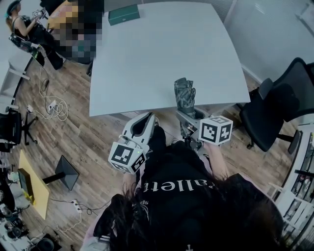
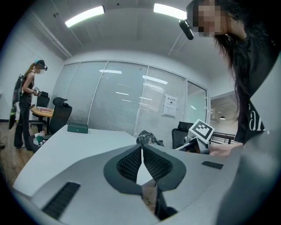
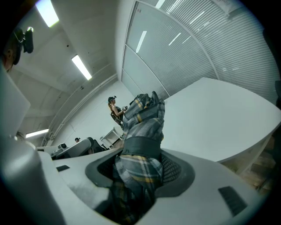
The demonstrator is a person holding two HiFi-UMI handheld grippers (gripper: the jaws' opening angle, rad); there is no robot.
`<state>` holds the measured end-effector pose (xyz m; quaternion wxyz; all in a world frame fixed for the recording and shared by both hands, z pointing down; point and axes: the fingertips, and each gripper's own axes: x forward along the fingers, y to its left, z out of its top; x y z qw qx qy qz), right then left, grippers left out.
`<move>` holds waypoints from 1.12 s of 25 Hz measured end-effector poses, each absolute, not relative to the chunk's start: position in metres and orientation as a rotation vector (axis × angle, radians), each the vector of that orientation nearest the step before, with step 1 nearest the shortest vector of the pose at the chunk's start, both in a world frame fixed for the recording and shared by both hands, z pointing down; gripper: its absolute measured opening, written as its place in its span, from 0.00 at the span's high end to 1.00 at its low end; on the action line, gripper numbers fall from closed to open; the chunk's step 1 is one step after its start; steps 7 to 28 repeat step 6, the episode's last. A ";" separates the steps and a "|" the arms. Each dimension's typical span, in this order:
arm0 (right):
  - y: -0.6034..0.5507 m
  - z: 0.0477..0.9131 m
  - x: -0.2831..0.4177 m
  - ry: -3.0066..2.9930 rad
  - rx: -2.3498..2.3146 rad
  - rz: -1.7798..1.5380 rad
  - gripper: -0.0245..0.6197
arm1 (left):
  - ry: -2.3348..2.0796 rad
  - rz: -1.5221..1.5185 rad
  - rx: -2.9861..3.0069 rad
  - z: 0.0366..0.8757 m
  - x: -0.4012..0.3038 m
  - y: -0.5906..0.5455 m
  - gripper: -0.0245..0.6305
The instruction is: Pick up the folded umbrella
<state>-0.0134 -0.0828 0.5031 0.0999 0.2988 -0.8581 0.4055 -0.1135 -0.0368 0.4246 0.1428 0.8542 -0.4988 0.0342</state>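
Plainly, the folded umbrella [image 1: 185,94] is gripped by the right gripper [image 1: 189,116], whose fingers [image 3: 175,169] are closed on its lower part, just below the dark strap wrapped round the plaid fabric. It is held roughly upright, with its free end pointing up and away from the person, and is seen over the near edge of the white desk [image 1: 162,54] (whether its lower end touches the desk cannot be told). The left gripper [image 1: 147,117] is held to the left of the right one, by the desk's near edge and apart from the umbrella; its fingers [image 2: 129,162] are brought together at the tips, with nothing between them. A dark green box [image 1: 123,14] is set at the far edge of the desk, well apart from the umbrella. A black office chair [image 1: 279,105] is placed to the right of the desk.
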 end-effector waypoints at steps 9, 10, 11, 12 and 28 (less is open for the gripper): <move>-0.085 0.505 -0.013 -2.526 0.898 1.207 0.60 | -1.425 0.101 2.471 0.425 -0.113 -0.039 0.92; -0.085 0.505 -0.013 -2.526 0.898 1.207 0.60 | -1.425 0.101 2.471 0.425 -0.113 -0.039 0.92; -0.085 0.505 -0.013 -2.526 0.898 1.207 0.60 | -1.425 0.101 2.471 0.425 -0.113 -0.039 0.92; -0.085 0.505 -0.013 -2.526 0.898 1.207 0.60 | -1.425 0.101 2.471 0.425 -0.113 -0.039 0.92; -0.085 0.505 -0.013 -2.526 0.898 1.207 0.60 | -1.425 0.101 2.471 0.425 -0.113 -0.039 0.92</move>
